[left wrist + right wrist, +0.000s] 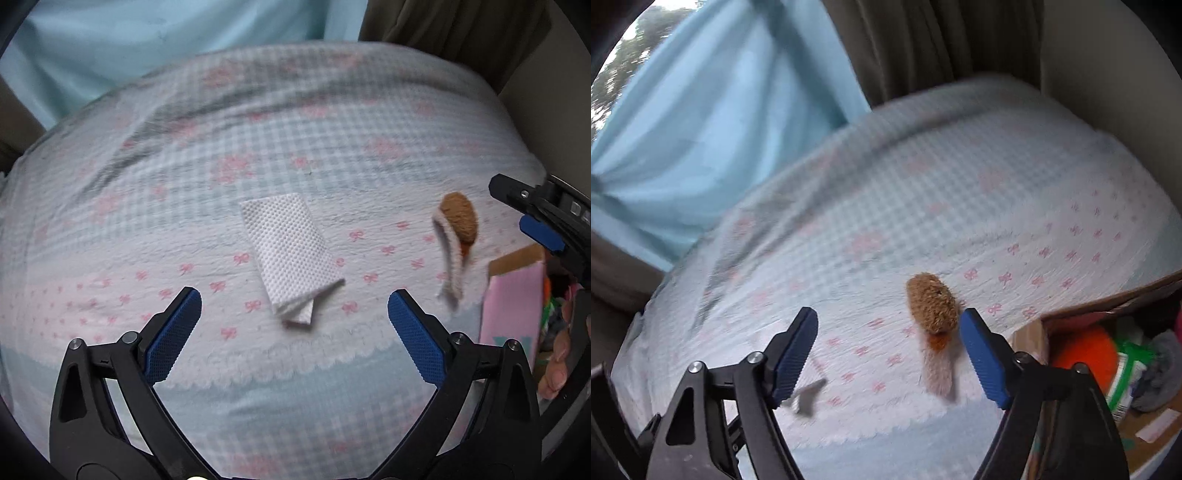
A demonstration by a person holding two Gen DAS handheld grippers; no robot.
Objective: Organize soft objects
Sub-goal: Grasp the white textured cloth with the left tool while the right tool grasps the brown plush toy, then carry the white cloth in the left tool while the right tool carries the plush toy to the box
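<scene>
A folded white paper napkin point(293, 256) lies on the gingham bedspread point(258, 147), just ahead of my open, empty left gripper point(294, 312). A brown and white fuzzy soft thing point(458, 229) lies to its right; in the right wrist view it point(932, 304) sits just ahead of my open, empty right gripper point(888, 326), close to the right finger point(982, 354). The right gripper's finger also shows at the right edge of the left wrist view point(539, 230). A corner of the napkin point(809, 397) shows blurred beside the right gripper's left finger.
A cardboard box point(1108, 299) with an orange ball point(1086, 350) and other soft items stands at the right edge of the bed; its pink side shows in the left wrist view point(509, 314). A light blue curtain point(713, 122) and dark drapes point(923, 44) hang behind.
</scene>
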